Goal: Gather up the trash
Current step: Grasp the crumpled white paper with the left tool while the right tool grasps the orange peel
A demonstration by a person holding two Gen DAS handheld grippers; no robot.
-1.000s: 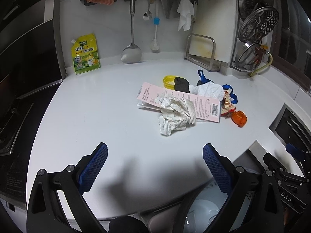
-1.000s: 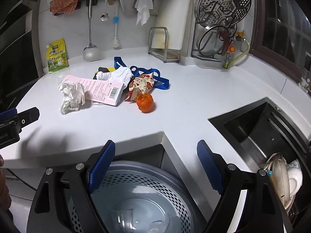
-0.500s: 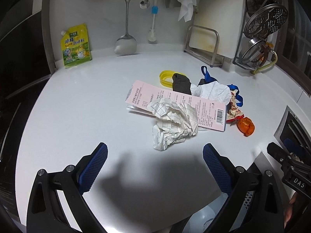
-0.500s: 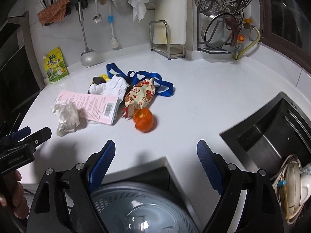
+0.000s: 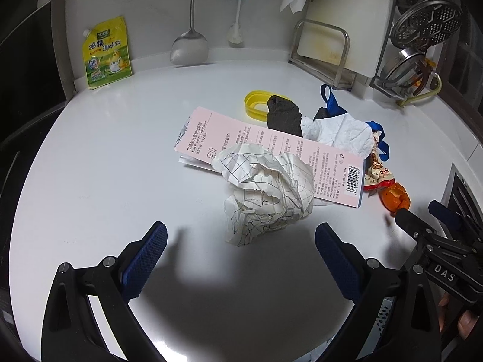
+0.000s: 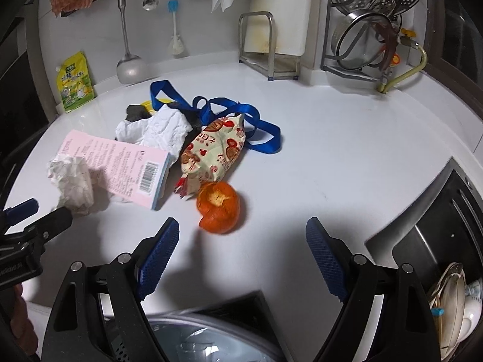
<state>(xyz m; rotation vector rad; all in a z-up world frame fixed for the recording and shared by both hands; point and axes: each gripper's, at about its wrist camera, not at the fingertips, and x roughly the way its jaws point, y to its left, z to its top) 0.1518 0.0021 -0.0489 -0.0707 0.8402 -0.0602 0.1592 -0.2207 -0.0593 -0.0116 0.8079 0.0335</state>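
Trash lies in a heap on the white counter [image 5: 105, 181]. A crumpled checked paper ball [image 5: 268, 190] sits just ahead of my open left gripper [image 5: 241, 256], between the lines of its fingers. Behind it lie a pink toothbrush package [image 5: 302, 157], a white tissue [image 5: 338, 135], a dark rag [image 5: 283, 114] and a yellow lid [image 5: 253, 105]. An orange peel [image 6: 219, 208] rests just ahead of my open right gripper [image 6: 241, 250], slightly left of centre. Beyond the peel are a snack wrapper [image 6: 214, 154] and a blue strap [image 6: 259, 129]. Both grippers hold nothing.
A perforated bin [image 6: 211, 338] stands below the counter's front edge. A sink with dishes [image 6: 452, 286] lies at the right. A yellow seasoning pouch [image 5: 105, 54], a hanging spatula [image 5: 190, 42], a cutting-board rack [image 5: 332, 51] and a steamer rack [image 6: 368, 30] line the back wall.
Both grippers have moved forward over the counter toward the heap. The paper ball and the orange peel now sit much closer to the fingers. The bin has slipped lower in the right view.
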